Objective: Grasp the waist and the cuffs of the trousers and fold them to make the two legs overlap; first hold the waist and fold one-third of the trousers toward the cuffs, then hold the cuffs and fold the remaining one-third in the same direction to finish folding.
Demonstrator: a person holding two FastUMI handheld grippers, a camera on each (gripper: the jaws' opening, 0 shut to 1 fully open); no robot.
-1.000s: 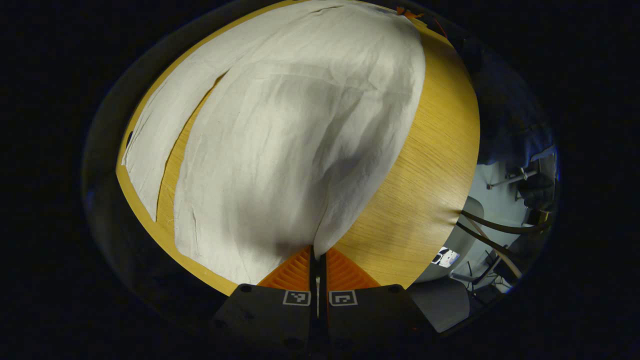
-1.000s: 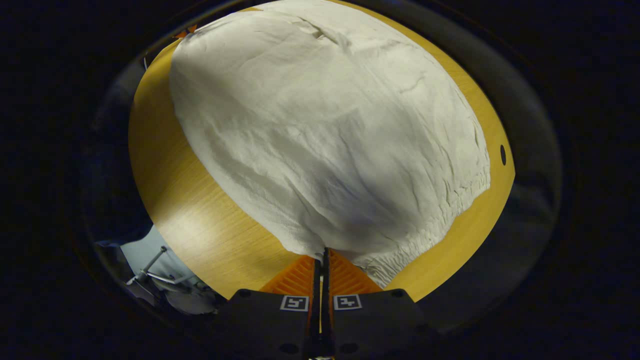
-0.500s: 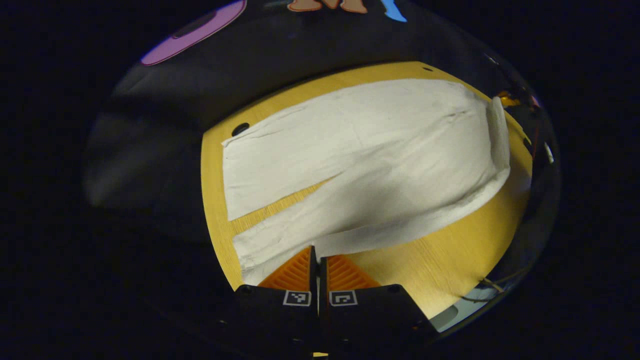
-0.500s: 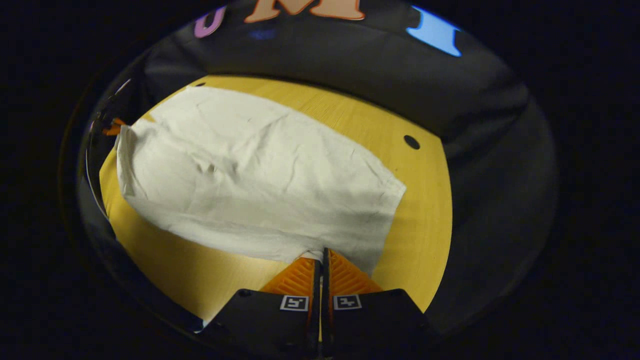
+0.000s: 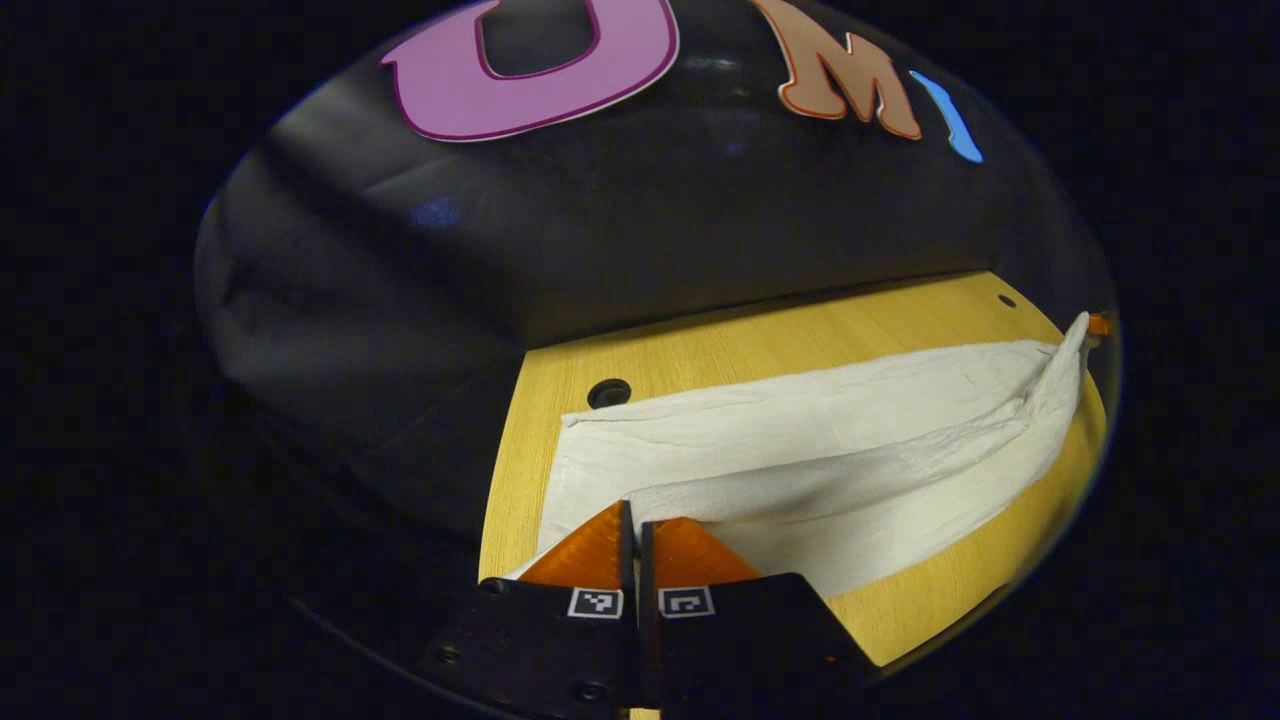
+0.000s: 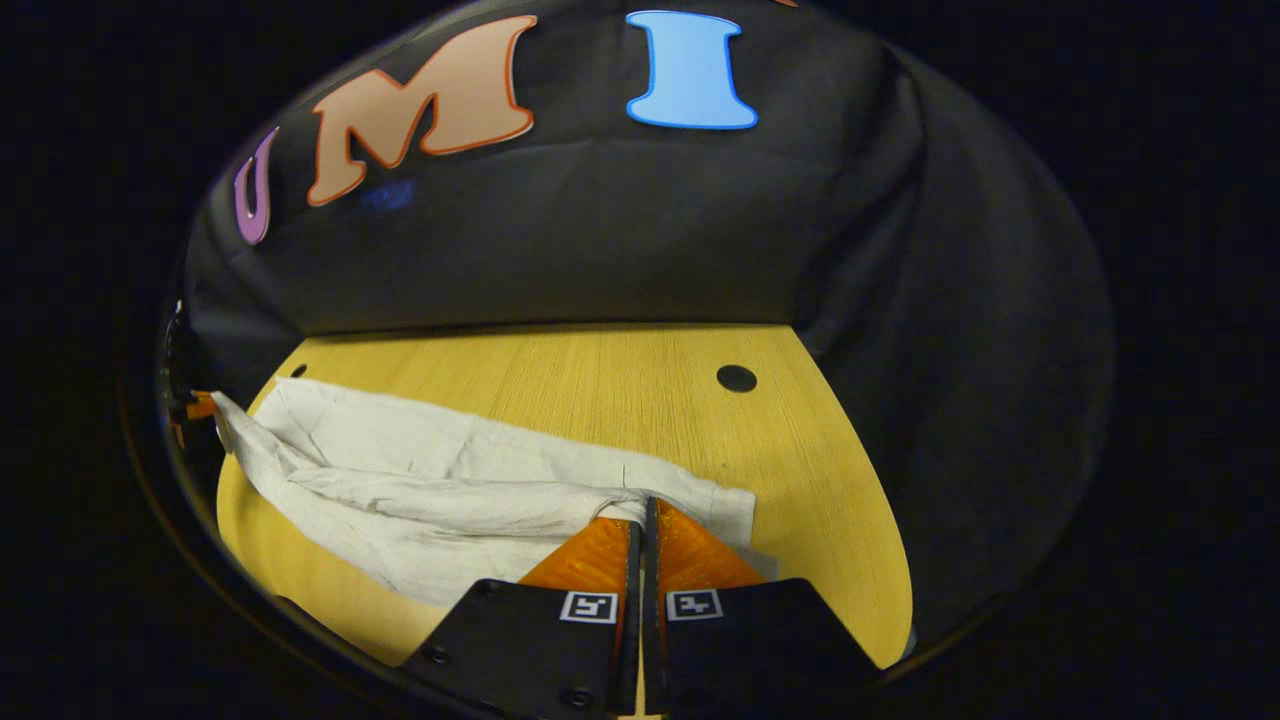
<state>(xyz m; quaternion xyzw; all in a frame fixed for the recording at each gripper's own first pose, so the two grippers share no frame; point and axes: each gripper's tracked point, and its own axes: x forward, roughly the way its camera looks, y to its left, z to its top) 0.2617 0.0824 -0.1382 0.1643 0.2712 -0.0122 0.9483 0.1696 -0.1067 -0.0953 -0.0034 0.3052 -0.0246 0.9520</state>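
Note:
White trousers point(image 5: 800, 450) lie lengthwise on the yellow wooden table point(image 5: 760, 345), folded so the near leg rests on the far leg. My left gripper point(image 5: 632, 508) is shut on the cloth at the cuff end, low over the table. At the far right of the left gripper view the other gripper point(image 5: 1097, 323) holds the waist end. In the right gripper view the trousers point(image 6: 420, 480) bunch into long creases, and my right gripper point(image 6: 645, 502) is shut on the folded waist edge. The left gripper point(image 6: 198, 405) shows small at the far left there.
The booth's black cloth wall point(image 5: 600, 240) rises just behind the table's far edge. A round hole point(image 5: 608, 392) sits in the tabletop near the cuffs, another hole point(image 6: 736, 378) near the waist. Bare wood point(image 6: 620, 380) lies between trousers and wall.
Both grippers have carried the near edge of the trousers across and down toward the far side. The near leg, spread beside the far one before, now lies over it. Both stayed shut.

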